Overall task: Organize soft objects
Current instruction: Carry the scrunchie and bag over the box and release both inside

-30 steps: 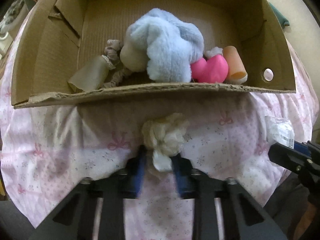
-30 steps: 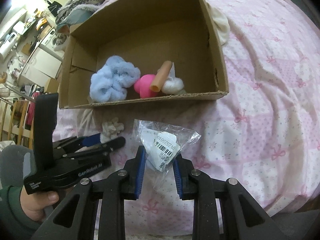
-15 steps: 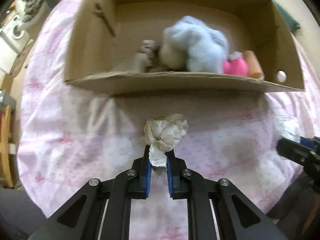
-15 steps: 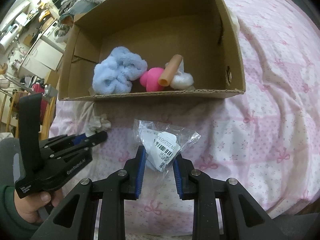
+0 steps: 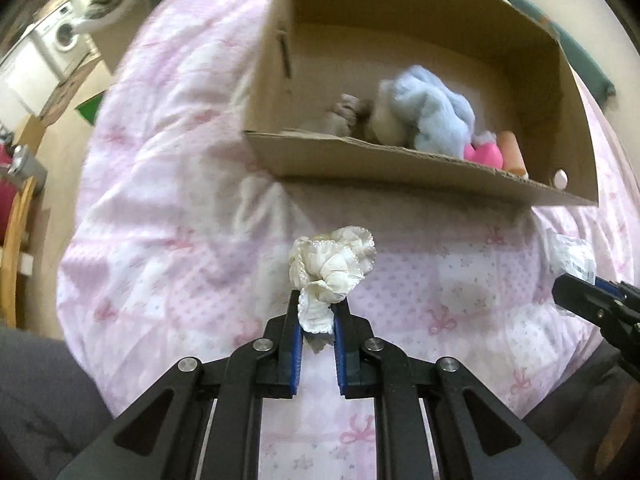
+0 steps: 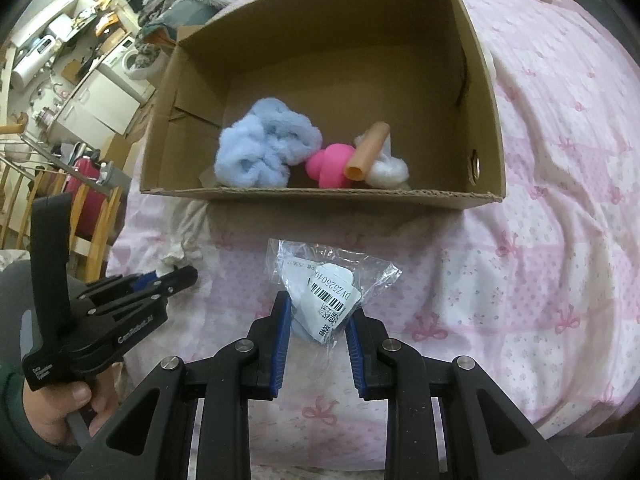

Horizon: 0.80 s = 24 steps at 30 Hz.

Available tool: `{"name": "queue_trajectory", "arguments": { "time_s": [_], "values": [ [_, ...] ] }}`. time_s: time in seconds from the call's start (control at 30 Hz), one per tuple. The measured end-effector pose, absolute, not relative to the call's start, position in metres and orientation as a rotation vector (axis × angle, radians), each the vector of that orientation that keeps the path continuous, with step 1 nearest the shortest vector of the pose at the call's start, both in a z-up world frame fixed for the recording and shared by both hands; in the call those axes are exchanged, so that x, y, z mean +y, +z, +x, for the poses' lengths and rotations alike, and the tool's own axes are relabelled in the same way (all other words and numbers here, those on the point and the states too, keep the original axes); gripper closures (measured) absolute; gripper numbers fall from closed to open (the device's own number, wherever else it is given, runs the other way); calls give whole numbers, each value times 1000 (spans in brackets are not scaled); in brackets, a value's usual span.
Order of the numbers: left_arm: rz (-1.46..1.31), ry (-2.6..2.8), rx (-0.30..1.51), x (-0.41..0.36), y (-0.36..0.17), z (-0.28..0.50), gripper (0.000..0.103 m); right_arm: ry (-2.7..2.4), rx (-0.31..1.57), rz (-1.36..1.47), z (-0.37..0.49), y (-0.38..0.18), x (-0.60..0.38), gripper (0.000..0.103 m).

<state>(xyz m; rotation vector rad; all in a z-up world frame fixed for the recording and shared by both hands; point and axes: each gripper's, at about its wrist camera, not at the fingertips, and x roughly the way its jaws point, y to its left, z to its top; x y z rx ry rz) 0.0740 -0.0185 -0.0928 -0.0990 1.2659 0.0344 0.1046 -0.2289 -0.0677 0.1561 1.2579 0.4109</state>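
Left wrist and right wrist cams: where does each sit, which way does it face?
Left wrist: on the left claw, looking forward along its fingers over the pink bedspread at the cardboard box; its claw grips a cream scrunchie; the right claw's tip shows at right.
Right wrist: on the right claw, facing the same box from further right; its claw grips a clear plastic packet; the left claw and the person's left hand show at left.
Shared: box, blue plush, bedspread, each other's claw.

Matt corrugated cardboard box (image 6: 484,92)
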Motion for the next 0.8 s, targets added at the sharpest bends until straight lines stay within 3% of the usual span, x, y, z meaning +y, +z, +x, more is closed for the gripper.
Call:
{"name": "queue_trajectory", "arguments": {
  "time_s": [0.23, 0.53, 0.8],
  "values": [
    [-170, 73, 1185, -14, -64, 65, 91, 455, 1162, 180, 95, -43, -232, 75],
    [-178, 58, 1000, -2, 5, 71, 91, 464, 900, 305, 91, 10, -258, 75],
    [-85, 11, 888, 1, 50, 93, 91, 431, 825, 386, 116, 40, -274, 75]
  ]
}}
